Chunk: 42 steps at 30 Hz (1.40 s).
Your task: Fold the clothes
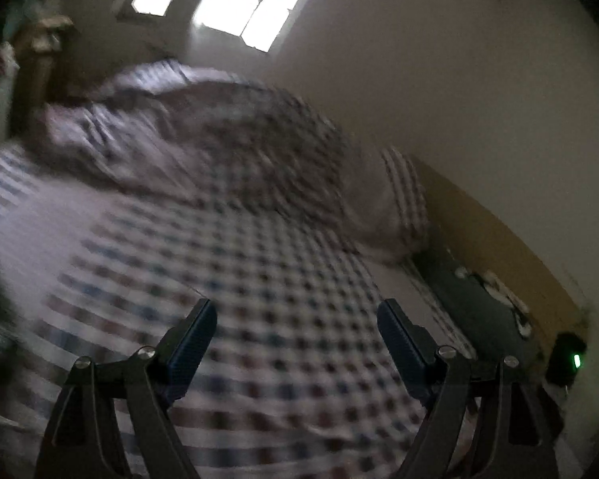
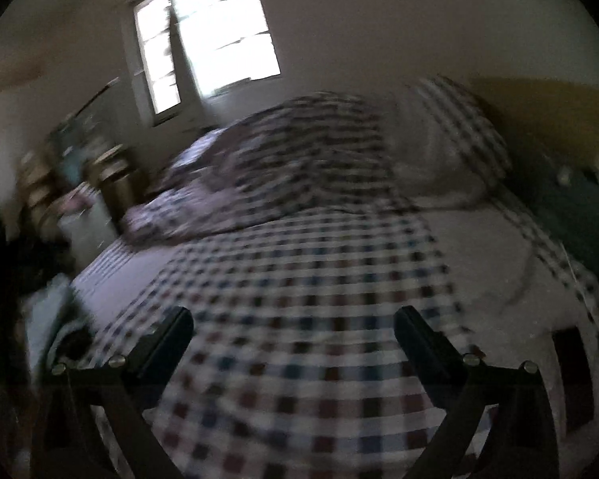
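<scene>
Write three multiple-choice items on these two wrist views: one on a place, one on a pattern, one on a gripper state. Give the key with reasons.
1. Where does the rumpled blanket lie?
A. at the far end of the bed, below the window
B. between the fingers of the right gripper
C. on the floor

2. What pattern covers the bedsheet?
A. plain green
B. checks on white
C. flowers

3. How do the left gripper and right gripper stand?
A. both shut on cloth
B. one open, one shut
C. both open, holding nothing

Key: 1 A, it is heaped far beyond both grippers; 2 B, dark squares show on white; 3 C, wide gaps show only sheet behind.
</scene>
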Tool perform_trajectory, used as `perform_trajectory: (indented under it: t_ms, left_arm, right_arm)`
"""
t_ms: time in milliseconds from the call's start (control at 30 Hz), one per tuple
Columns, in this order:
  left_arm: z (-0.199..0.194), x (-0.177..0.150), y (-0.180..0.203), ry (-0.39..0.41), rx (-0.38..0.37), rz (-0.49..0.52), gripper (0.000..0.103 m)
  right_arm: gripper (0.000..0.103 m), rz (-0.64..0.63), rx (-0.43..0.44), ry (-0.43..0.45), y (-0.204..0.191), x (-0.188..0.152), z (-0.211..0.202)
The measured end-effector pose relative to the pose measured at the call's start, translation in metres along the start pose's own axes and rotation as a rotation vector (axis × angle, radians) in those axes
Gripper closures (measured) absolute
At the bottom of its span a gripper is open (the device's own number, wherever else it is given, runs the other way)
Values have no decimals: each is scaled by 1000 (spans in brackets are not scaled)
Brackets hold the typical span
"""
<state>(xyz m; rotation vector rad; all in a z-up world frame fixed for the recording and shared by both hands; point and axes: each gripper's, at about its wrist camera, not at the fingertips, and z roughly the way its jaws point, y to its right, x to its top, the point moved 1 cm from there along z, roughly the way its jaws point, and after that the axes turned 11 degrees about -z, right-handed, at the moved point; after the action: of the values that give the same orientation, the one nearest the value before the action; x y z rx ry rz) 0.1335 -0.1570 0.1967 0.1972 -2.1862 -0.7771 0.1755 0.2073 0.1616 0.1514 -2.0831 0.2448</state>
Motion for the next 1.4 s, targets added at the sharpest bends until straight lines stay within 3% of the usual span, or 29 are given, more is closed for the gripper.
perform_trajectory:
  t_ms: [100,233,333,467,633,833,1000,1400]
  left_arm:
    - [55,-33,14,-81,-14,-8,17]
    - [116,-60,7,-110,59,-27,17]
    - [154,-71,4,-136,112,-13,17]
    - [189,-83,2,-146,170,19,17]
    - [226,-96,12,-178,245,67,17]
    - [249,-116,25,-200,354,193,17]
    - [257,-132,33,-202,419,288,7]
    - [258,-134,32,-208,432,304,6]
  right_arm:
    - [0,83,-32,-10,34,-4,31]
    - [0,98,-75,-77,51,-17,86]
    - [0,130,-64,-188,60,-35,136]
    - [0,69,-93,-289,61,-51,177]
    - [0,-13,-123,-347,62,-58,202]
    - [0,-24,-158,-434,73,-63,224]
    - [0,-68,-198,-455,72,-67,231]
    - [0,-101,-227,-452,66,-68,233]
